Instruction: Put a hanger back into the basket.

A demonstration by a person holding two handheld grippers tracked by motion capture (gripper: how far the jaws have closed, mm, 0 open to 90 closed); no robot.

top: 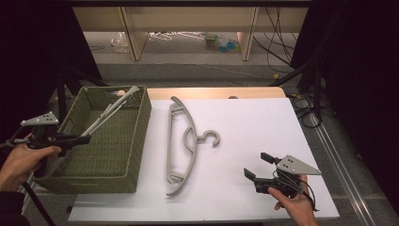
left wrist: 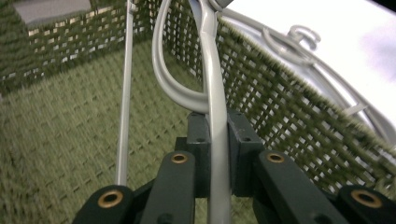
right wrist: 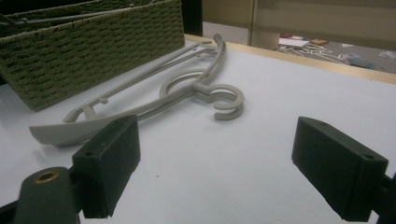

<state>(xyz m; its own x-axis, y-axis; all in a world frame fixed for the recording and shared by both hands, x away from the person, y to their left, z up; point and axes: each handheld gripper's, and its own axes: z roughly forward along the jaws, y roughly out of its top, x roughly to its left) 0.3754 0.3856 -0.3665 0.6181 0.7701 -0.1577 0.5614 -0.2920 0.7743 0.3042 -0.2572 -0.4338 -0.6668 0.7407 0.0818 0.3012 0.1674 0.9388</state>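
The right claw (top: 257,165) is held spread wide above the white worktop (top: 249,127). Beyond it, a grey hanger (top: 181,143) lies flat. The left claw (top: 83,138) is clamped on a second hanger (left wrist: 212,84) inside the green basket (top: 136,141).

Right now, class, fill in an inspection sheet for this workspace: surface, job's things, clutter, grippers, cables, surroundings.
Surface: white table top, wooden strip along its far edge.
Job's things: green woven basket at the table's left; one grey hanger lying flat on the table beside it; a second hanger slanting inside the basket.
Clutter: nothing seen on the table.
Grippers: left hand-held gripper shut on the hanger in the basket; right hand-held gripper open, holding nothing.
Cables: black cables on the floor right of the table.
Surroundings: wooden shelving behind, small items on the floor.
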